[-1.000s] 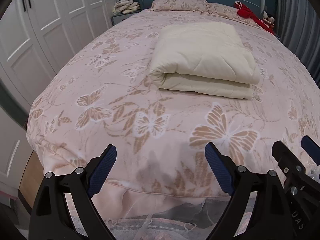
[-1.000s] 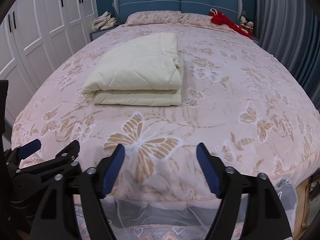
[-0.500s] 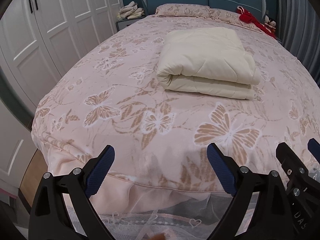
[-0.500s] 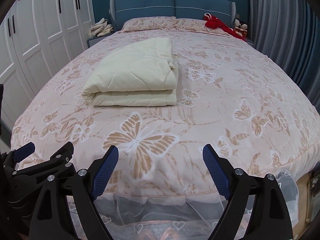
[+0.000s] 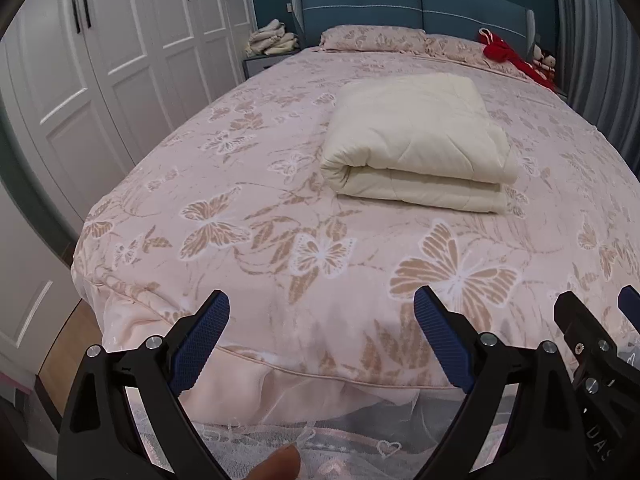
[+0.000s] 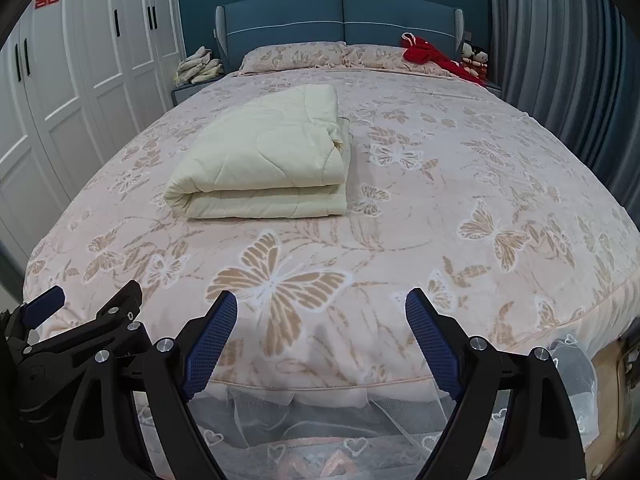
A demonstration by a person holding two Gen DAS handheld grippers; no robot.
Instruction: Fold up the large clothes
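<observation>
A cream quilted blanket [image 5: 420, 140] lies folded into a thick rectangle on the middle of the bed; it also shows in the right wrist view [image 6: 264, 164]. My left gripper [image 5: 322, 344] is open and empty, held off the foot of the bed, well short of the blanket. My right gripper [image 6: 320, 344] is open and empty, also off the foot of the bed. The two grippers are side by side: the right one shows at the edge of the left wrist view [image 5: 592, 344], the left one at the edge of the right wrist view [image 6: 80, 328].
The bed [image 6: 500, 184] has a pink butterfly cover and a lace skirt at its foot. Pillows [image 6: 296, 54] and red cloth [image 6: 432, 56] lie by the blue headboard. White wardrobes [image 5: 120, 60] stand left, grey curtains [image 6: 560, 60] right. A nightstand holds folded cloth [image 5: 272, 38].
Both grippers have drawn back and risen from the foot of the bed. The folded blanket has not moved.
</observation>
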